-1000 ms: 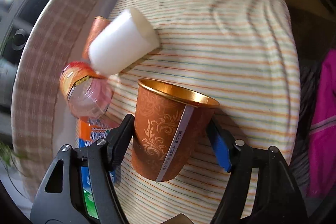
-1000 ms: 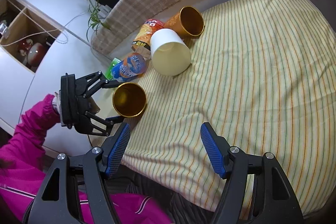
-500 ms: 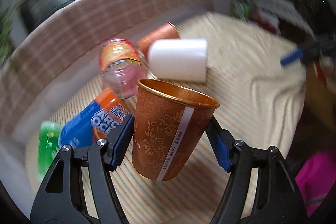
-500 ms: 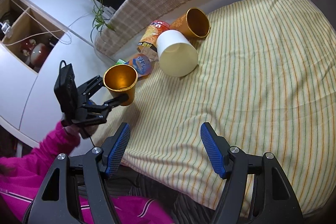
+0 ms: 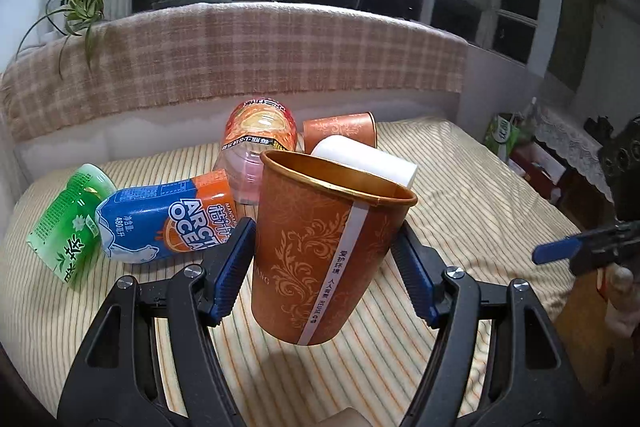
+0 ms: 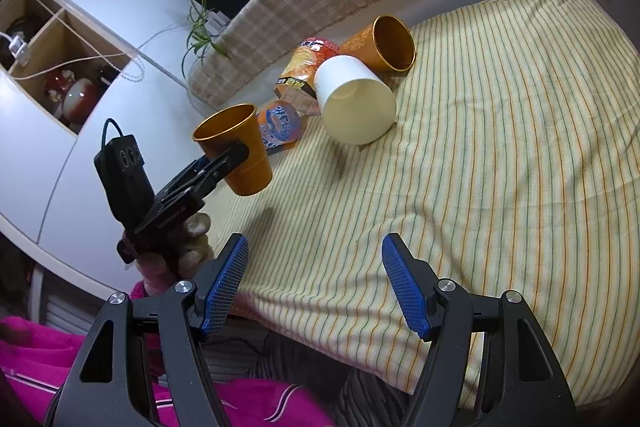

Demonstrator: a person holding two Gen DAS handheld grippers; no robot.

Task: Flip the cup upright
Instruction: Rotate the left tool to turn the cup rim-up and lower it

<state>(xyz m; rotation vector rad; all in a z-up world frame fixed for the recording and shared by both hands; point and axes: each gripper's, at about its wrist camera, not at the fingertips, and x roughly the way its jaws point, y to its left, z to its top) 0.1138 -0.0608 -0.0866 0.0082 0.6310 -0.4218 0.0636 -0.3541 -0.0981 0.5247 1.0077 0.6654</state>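
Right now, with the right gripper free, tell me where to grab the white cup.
Probably the wall near its mouth, from above. The white cup lies on its side, mouth facing the right gripper; a bottle and brown cup crowd its base.

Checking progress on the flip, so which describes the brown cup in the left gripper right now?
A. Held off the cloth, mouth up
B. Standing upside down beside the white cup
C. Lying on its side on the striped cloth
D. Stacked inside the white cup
A: the brown cup sits between the left gripper's jaws, rim on top, its base above the striped cloth.
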